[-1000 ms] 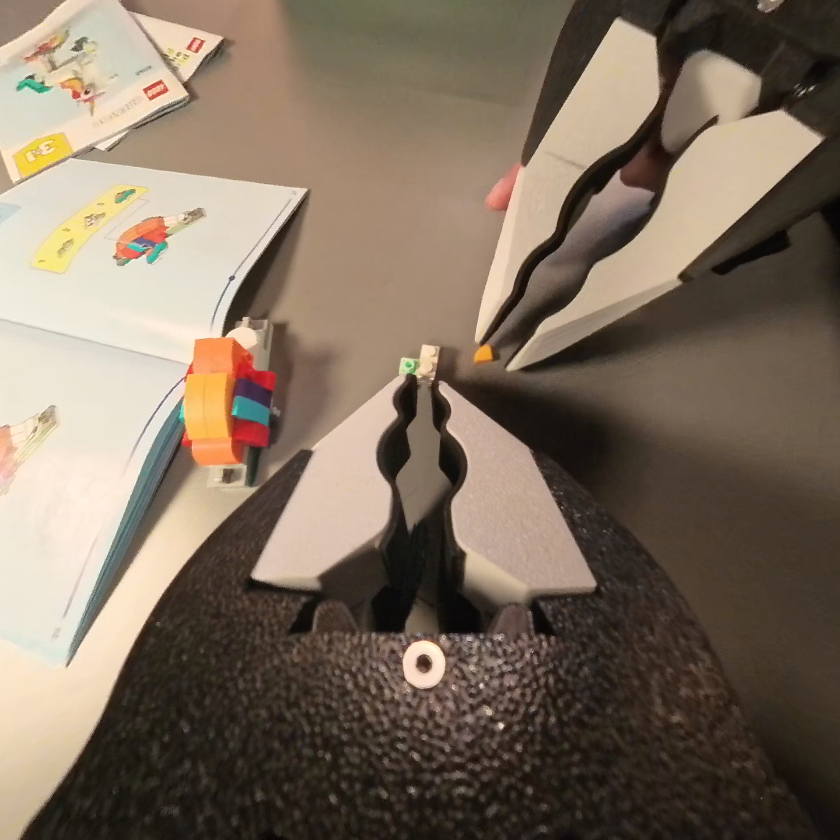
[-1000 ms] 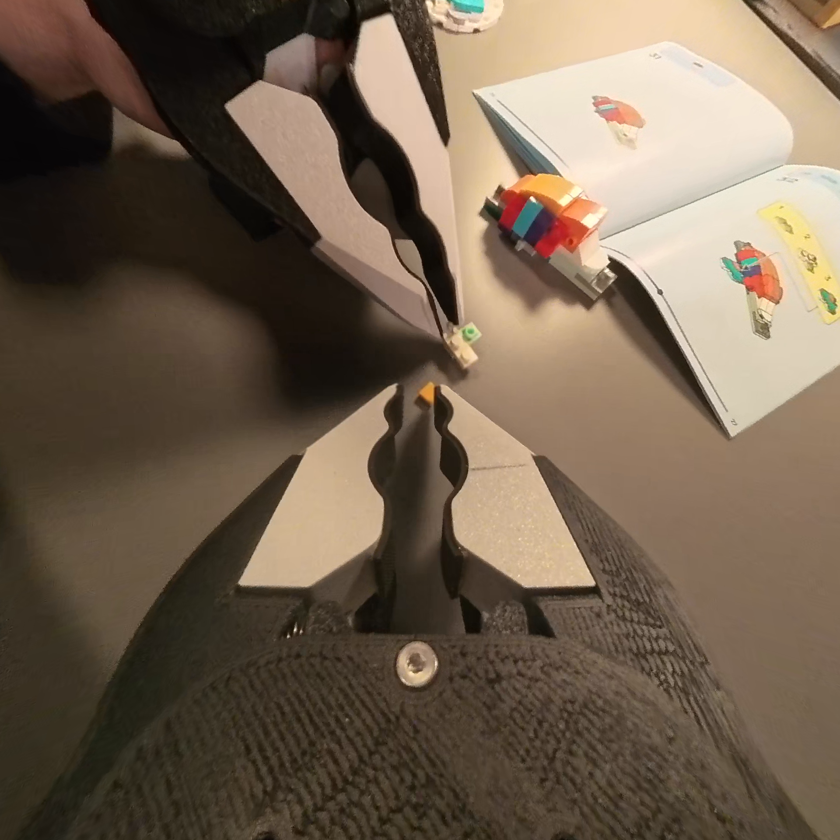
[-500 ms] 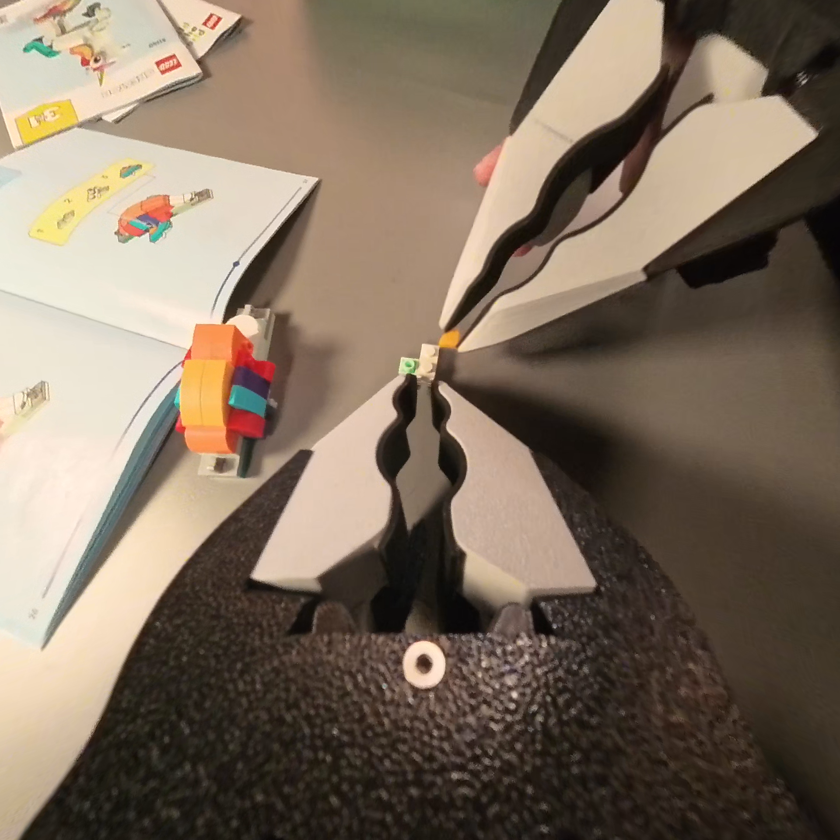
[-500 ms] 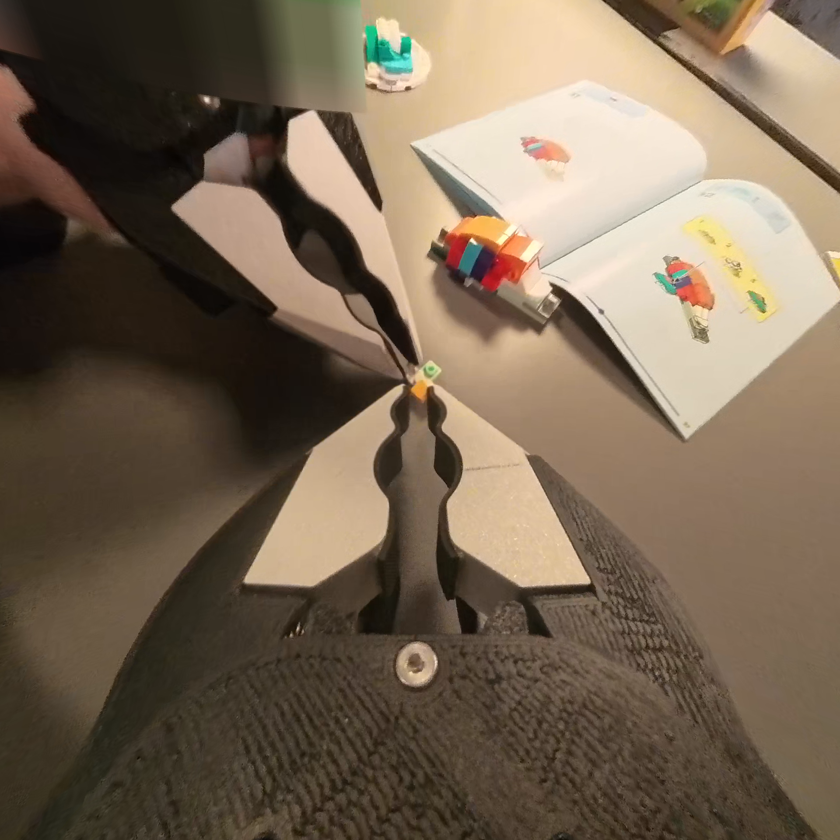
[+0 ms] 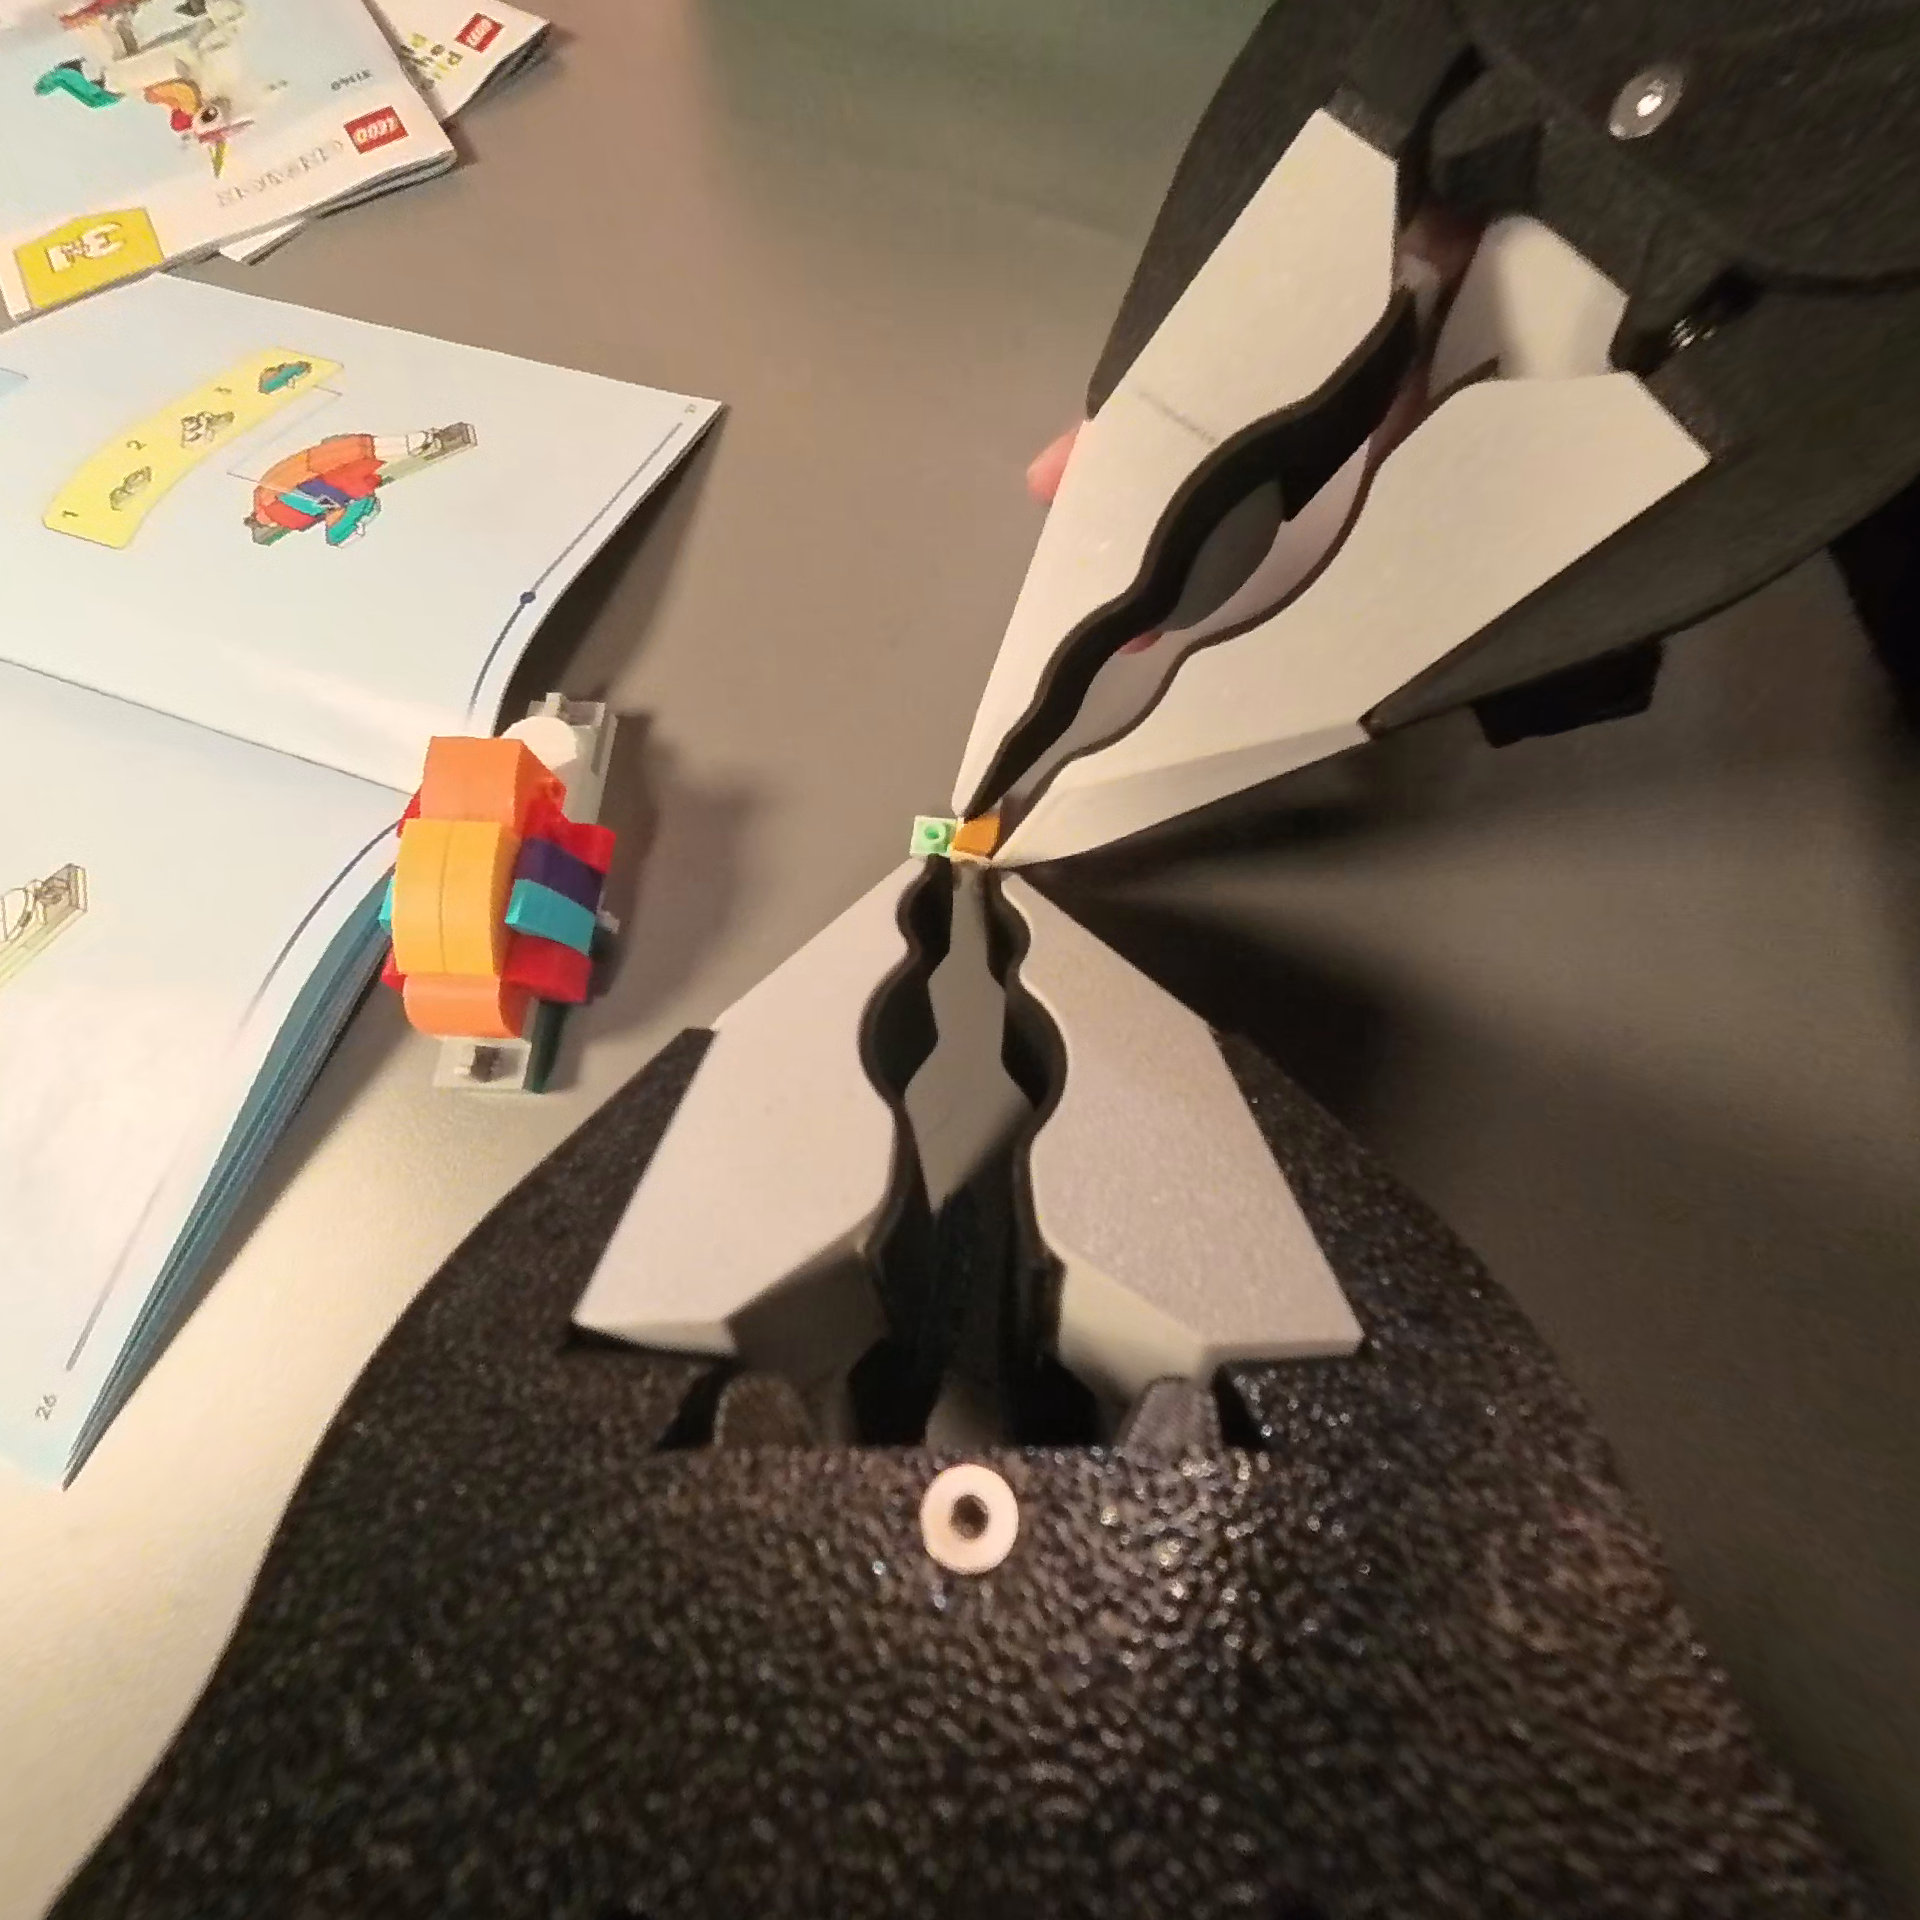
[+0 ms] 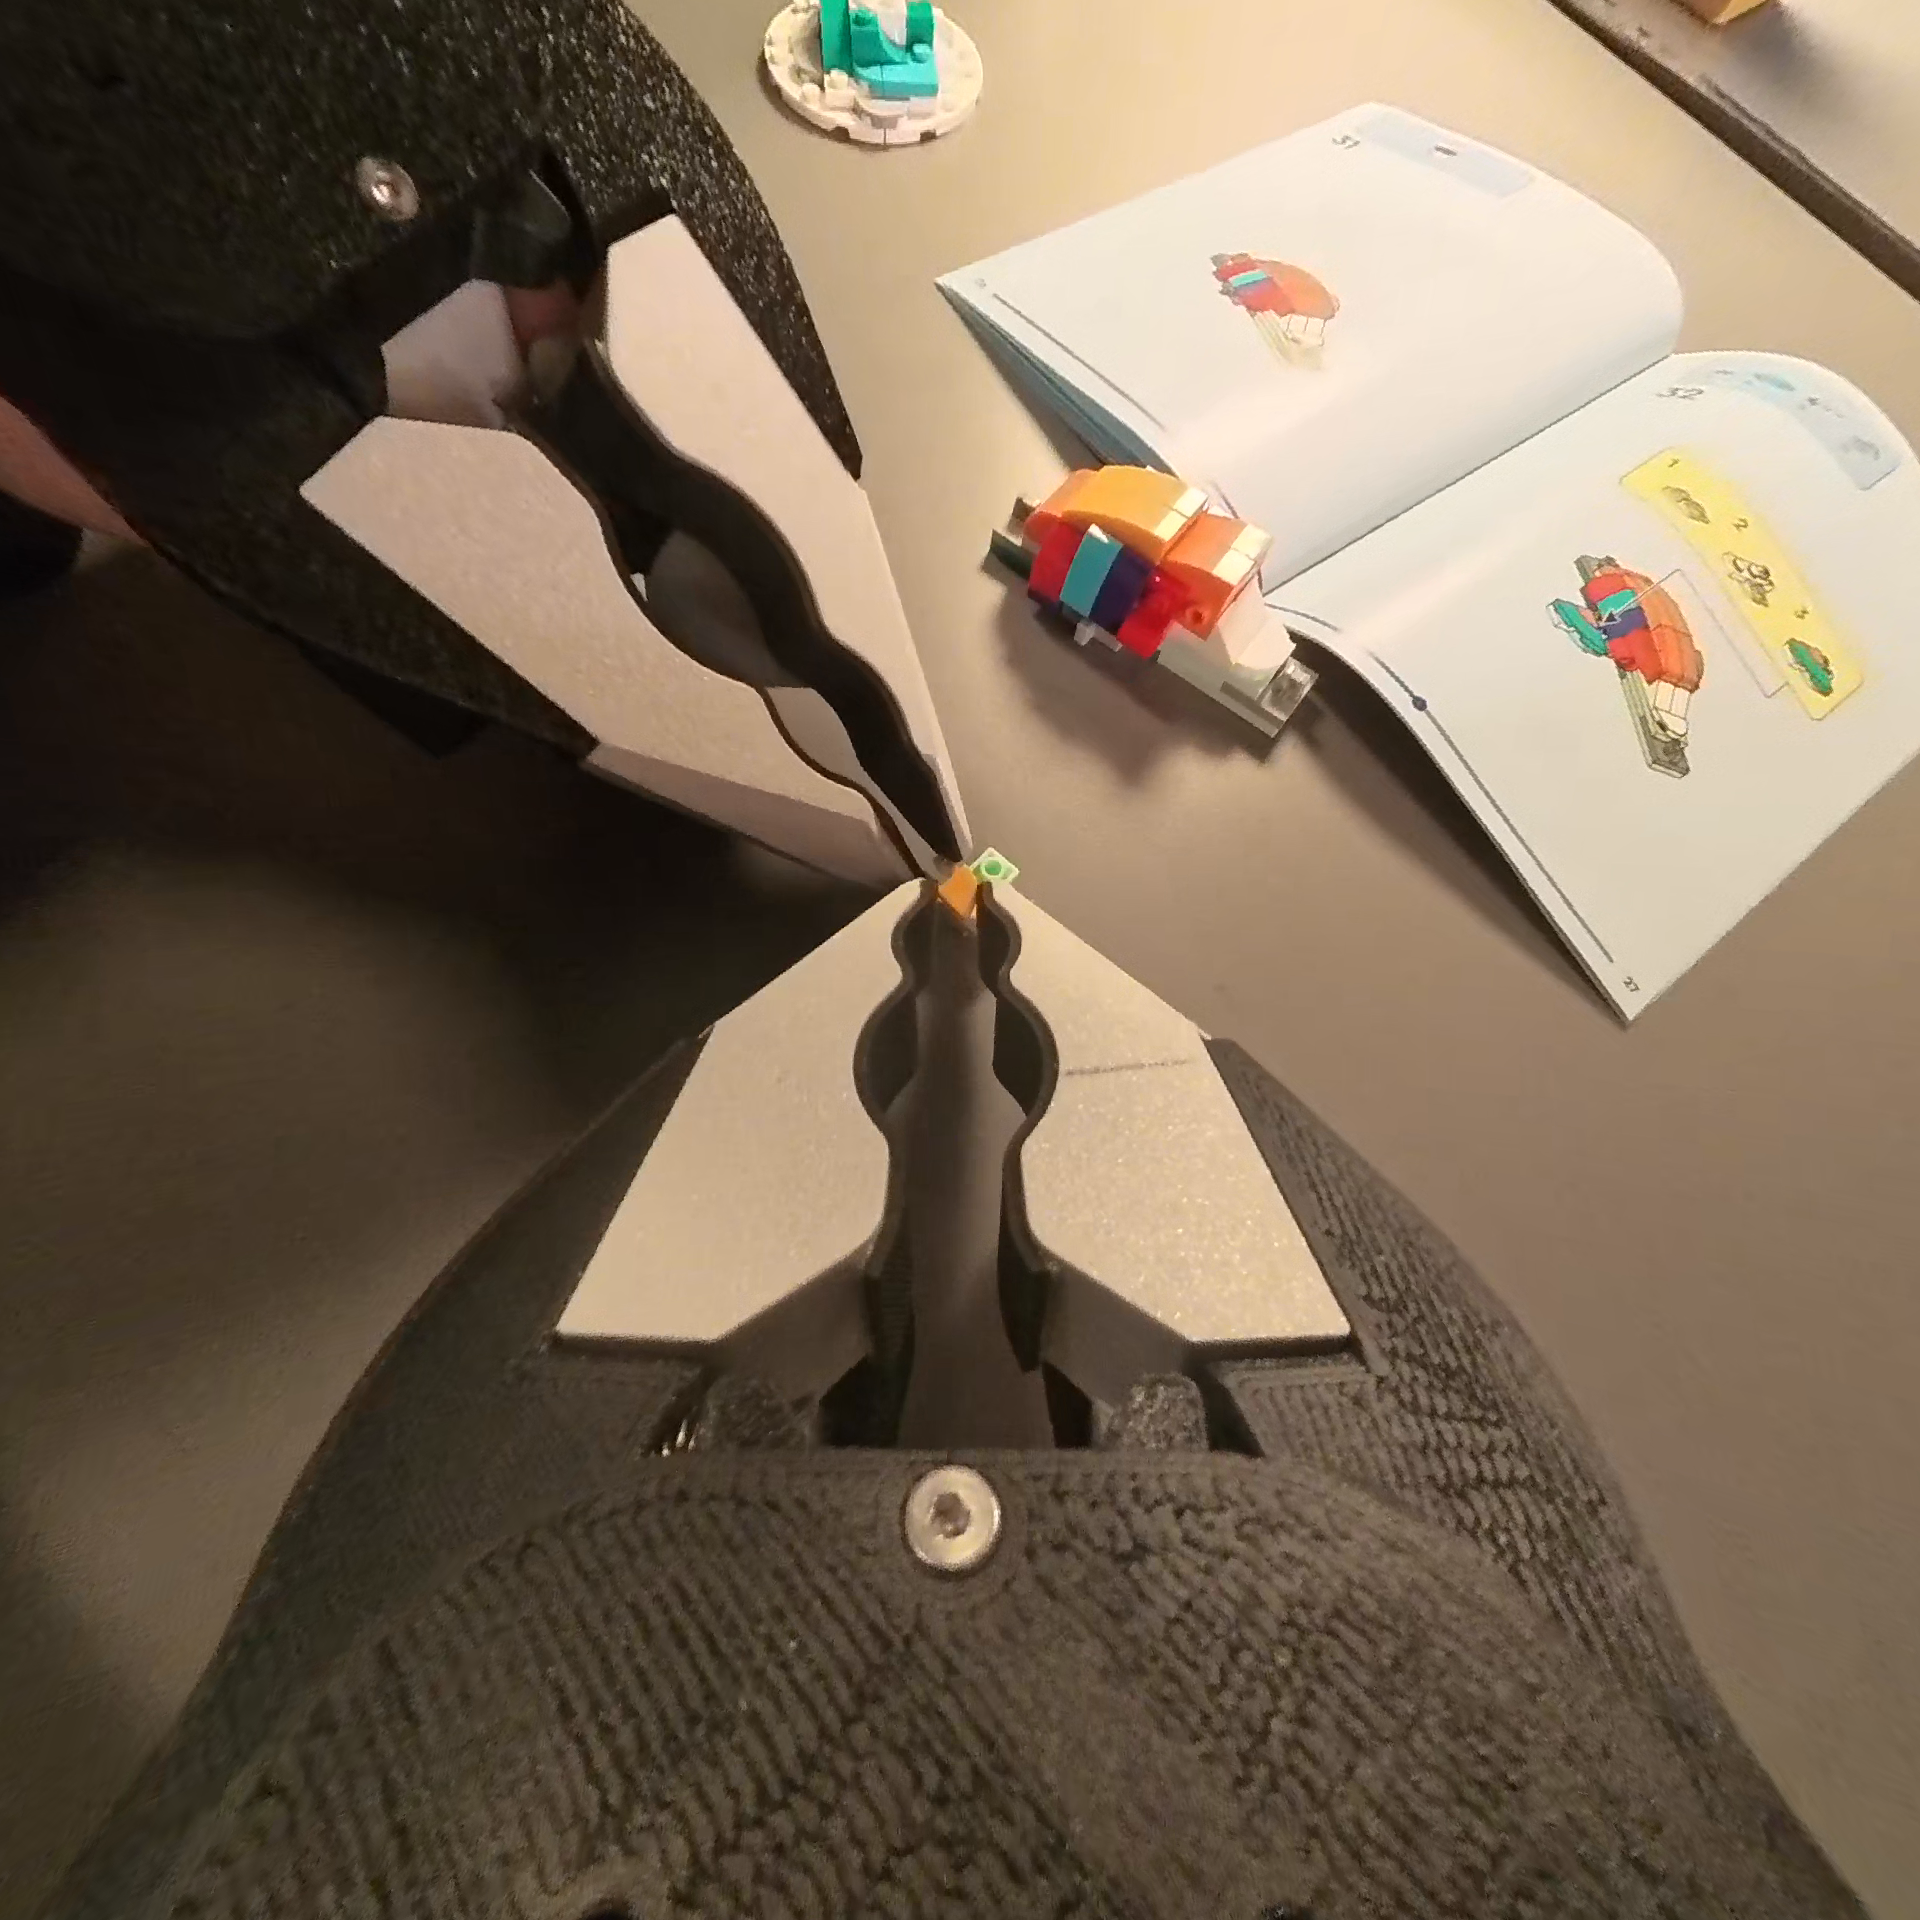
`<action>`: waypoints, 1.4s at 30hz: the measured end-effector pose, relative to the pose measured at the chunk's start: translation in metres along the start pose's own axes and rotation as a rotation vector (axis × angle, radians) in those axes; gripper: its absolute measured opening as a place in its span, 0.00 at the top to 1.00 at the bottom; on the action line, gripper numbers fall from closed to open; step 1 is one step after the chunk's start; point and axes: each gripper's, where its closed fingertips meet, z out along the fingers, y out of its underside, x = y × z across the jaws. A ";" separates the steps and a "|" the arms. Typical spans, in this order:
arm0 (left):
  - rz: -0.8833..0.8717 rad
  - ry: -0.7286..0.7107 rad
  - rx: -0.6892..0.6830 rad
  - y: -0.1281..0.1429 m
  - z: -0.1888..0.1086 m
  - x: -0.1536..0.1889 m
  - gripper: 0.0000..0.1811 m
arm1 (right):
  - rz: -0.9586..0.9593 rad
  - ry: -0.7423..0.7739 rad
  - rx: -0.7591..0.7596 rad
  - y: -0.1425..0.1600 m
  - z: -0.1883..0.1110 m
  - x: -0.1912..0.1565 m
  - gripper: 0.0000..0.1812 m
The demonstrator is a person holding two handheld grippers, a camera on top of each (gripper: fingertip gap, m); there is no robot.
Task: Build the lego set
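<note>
My left gripper (image 5: 958, 873) is shut on a tiny white-and-green piece (image 5: 932, 834), held above the grey table. My right gripper (image 6: 961, 906) is shut on a tiny orange piece (image 6: 958, 894). The two sets of tips meet, and the orange piece (image 5: 977, 834) presses against the green piece (image 6: 994, 865), covering most of its white part. The right gripper (image 5: 994, 836) reaches in from the upper right in the left wrist view. The left gripper (image 6: 940, 857) reaches in from the upper left in the right wrist view. A partly built orange, red and teal model (image 5: 488, 894) (image 6: 1132, 571) lies on the table beside the open booklet.
An open instruction booklet (image 5: 260, 540) (image 6: 1455, 416) lies next to the model. Closed booklets (image 5: 208, 135) lie at the far left. A small white-and-teal round build (image 6: 873, 62) stands at the far edge. A raised ledge (image 6: 1766, 135) runs along the table's right. My two grippers' fingertips are within a few centimetres of each other.
My right gripper carried the orange piece across to my left gripper's green-and-white piece. The gap between them closed and the pieces now touch. The model and booklet stayed put.
</note>
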 end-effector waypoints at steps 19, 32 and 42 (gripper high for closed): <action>0.003 0.001 -0.001 0.000 0.000 0.000 0.97 | 0.012 0.018 0.027 -0.001 0.001 0.002 0.94; 0.004 0.009 -0.003 0.001 0.001 0.001 0.97 | 0.007 0.025 0.039 -0.003 0.001 0.004 0.94; -0.013 0.013 -0.003 0.001 0.001 0.000 0.97 | -0.068 -0.007 0.109 -0.008 -0.009 -0.004 0.89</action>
